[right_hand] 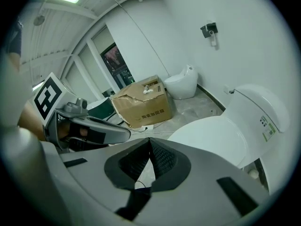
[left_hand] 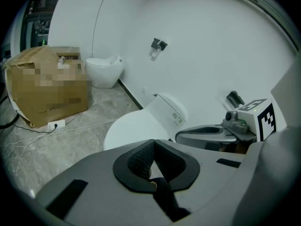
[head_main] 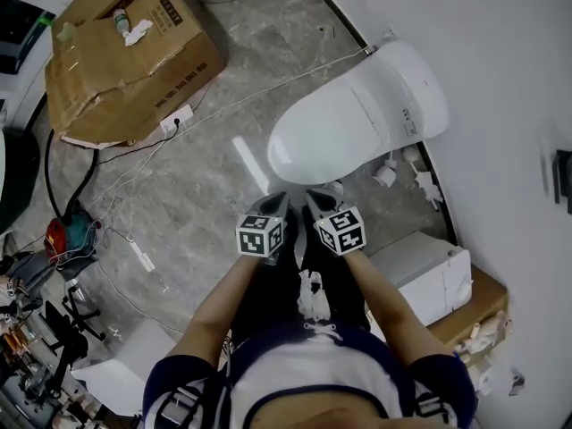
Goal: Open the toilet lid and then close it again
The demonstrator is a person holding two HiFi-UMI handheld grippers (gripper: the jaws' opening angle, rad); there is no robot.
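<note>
Toilet (head_main: pixel 409 96): white, stood against the white wall (head_main: pixel 500 61).
Toilet lid (head_main: pixel 326 137): lay down flat and shut on the bowl, just ahead of both tongs and not touched by them.
Left tongs (left_hand: pixel 152 142): closed fully, held nothing, hung above the grey floor (head_main: pixel 206 177) close beside the right pair.
Right tongs (right_hand: pixel 149 141): also closed fully, empty, pointed down toward the front of the lid.
Cardboard box (head_main: pixel 125 61): sat on the floor, well apart from the toilet, torn at its top.
Second toilet (left_hand: pixel 104 70): stood further along the wall, near the box.

Glossy white toilet lid (head_main: pixel 326 137); matt brown cardboard box (head_main: pixel 125 56).
</note>
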